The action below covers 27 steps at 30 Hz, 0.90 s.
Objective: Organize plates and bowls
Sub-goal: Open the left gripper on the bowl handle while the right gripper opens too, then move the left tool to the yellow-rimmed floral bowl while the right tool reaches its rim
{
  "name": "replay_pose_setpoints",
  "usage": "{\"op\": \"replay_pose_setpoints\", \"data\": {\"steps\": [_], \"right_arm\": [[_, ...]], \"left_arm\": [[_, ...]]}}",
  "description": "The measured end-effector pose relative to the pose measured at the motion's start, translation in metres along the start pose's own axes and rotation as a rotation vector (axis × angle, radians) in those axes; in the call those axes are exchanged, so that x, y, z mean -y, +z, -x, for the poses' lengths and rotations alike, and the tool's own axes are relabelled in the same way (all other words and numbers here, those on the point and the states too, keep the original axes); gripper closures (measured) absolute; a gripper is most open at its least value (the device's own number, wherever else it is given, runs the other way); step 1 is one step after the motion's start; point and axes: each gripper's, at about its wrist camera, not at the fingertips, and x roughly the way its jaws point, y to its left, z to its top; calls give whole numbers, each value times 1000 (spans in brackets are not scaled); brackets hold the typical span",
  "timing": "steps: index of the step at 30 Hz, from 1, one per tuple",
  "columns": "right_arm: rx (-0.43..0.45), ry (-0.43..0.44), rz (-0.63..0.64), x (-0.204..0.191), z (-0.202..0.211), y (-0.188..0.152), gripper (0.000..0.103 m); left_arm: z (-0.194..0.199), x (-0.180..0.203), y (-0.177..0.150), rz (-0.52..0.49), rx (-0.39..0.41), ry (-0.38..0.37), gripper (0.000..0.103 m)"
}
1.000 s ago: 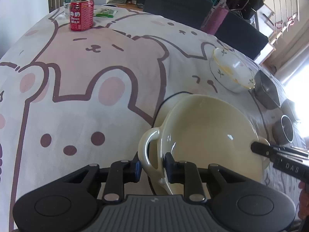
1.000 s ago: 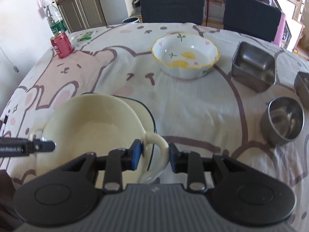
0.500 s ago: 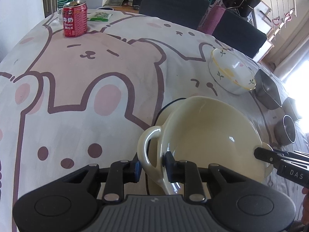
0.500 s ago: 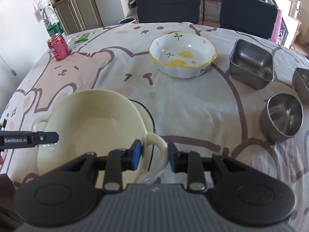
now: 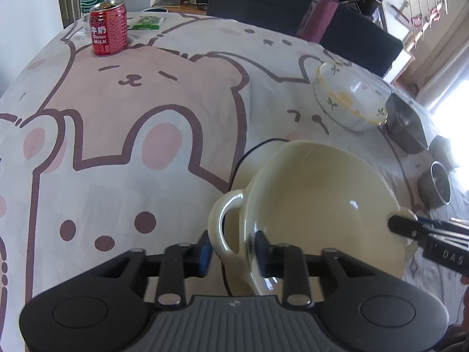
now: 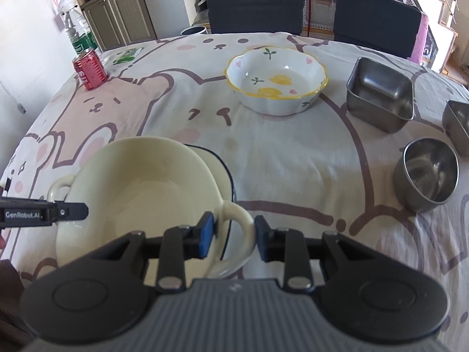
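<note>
A cream bowl with two loop handles (image 5: 316, 205) (image 6: 140, 199) stands over a cream plate with a dark rim (image 6: 225, 173) (image 5: 243, 158) near the table's front. My left gripper (image 5: 233, 253) straddles the bowl's left handle. Its jaws are opening, with the handle still between them and the pads easing off it. My right gripper (image 6: 233, 234) is shut on the opposite handle, pads against the loop. Each gripper's finger shows in the other view, the right one (image 5: 410, 228) and the left one (image 6: 70, 211), at the bowl's far rim.
Behind stand a floral bowl with a yellow rim (image 6: 277, 85) (image 5: 348, 102), a square steel tin (image 6: 381, 96), a second tin (image 6: 457, 123) and a round steel bowl (image 6: 428, 173). A red can (image 6: 89, 72) (image 5: 109, 32), a bottle (image 6: 79, 35) and a green packet (image 6: 127, 55) sit far left.
The left jaws have spread a little wider around the handle. The right gripper keeps its hold, and the bowl stays in the same spot.
</note>
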Motion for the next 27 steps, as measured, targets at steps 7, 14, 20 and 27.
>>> {"op": "replay_pose_setpoints", "data": {"steps": [7, 14, 20, 27], "right_arm": [[-11, -20, 6, 1, 2, -3, 38], [25, -1, 18, 0, 13, -11, 2], [108, -9, -6, 10, 40, -11, 0], [261, 39, -93, 31, 76, 16, 0]], "left_arm": [[0, 3, -3, -22, -10, 1, 13], [13, 8, -1, -54, 34, 30, 0], [39, 16, 7, -97, 149, 60, 0], [69, 45, 49, -113, 331, 32, 0]]}}
